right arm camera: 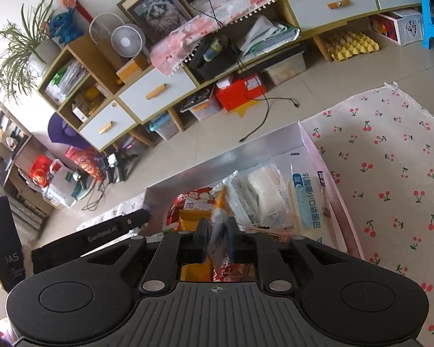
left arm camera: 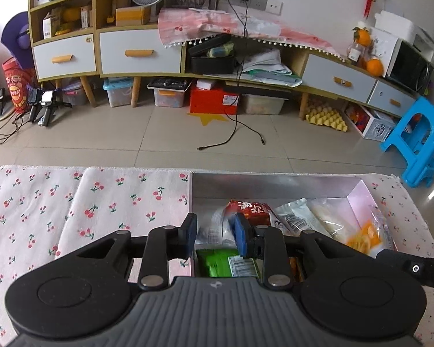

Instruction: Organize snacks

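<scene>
Box (left arm camera: 274, 185): open-topped, silver inner walls, set on a cherry-print cloth (left arm camera: 101, 202) that runs bare to its left in the left wrist view and bare to its right in the right wrist view. Its far wall stands at the cloth's far edge; tiled floor (left arm camera: 159, 133) lies open beyond, as far as a low cabinet (left arm camera: 139, 52) along the wall. A blue stool (left arm camera: 419, 141) stands off the cloth's far right corner.

Contents: snack packets packed close, among them a red packet (left arm camera: 251, 209), a green packet (left arm camera: 220, 263), a pale bread packet (right arm camera: 306, 199) along the right wall, and an orange packet (left arm camera: 364, 235).

Left gripper (left arm camera: 215, 237): over the box's left end, blue pads apart with a visible gap, nothing pressed between them; the left finger is above the box's left wall, and a clear packet (left arm camera: 214, 228) lies below the gap.

Right gripper (right arm camera: 216, 238): over the box's middle, jaws clenched on a thin blurred wrapper (right arm camera: 218, 219) that rises between the pads.
</scene>
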